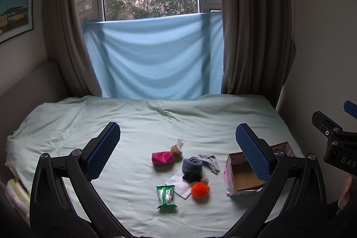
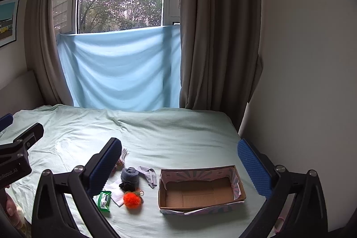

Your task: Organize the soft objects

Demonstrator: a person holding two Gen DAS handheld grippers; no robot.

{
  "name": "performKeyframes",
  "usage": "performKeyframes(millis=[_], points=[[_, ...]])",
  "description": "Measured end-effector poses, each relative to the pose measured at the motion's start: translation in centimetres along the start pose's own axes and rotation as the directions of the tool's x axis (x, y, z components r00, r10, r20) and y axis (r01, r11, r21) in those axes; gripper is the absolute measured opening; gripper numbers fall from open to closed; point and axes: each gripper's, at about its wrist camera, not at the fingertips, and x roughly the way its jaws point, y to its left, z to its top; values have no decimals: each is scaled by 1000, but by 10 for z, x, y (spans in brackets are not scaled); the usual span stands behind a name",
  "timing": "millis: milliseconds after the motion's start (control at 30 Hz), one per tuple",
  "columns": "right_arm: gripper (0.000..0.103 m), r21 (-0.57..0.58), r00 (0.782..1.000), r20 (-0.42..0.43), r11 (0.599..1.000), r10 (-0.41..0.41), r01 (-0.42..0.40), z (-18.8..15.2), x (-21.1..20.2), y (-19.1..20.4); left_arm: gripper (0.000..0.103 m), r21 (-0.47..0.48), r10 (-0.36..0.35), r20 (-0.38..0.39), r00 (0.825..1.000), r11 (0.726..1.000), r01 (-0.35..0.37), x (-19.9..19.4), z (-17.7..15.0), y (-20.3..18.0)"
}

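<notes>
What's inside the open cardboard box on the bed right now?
Nothing that shows: the open cardboard box has a bare brown floor in the right wrist view. Its near wall hides the strip of floor just behind it. In the left wrist view, the left gripper's finger covers part of it.

Black tongs (image 1: 177,141), blue textured pads (image 1: 104,148), silver screws

One box (image 2: 200,190), one orange pompom (image 1: 200,190), two socks (image 1: 192,165), one green packet (image 1: 165,196), one pink pouch (image 1: 162,158).
</notes>
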Motion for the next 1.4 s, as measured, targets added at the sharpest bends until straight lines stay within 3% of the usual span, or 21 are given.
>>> performKeyframes(millis=[1400], points=[[103, -6, 999, 34, 1000, 7, -6, -2, 0, 2, 103, -16, -8, -6, 1000, 1000, 8, 1, 5, -7]])
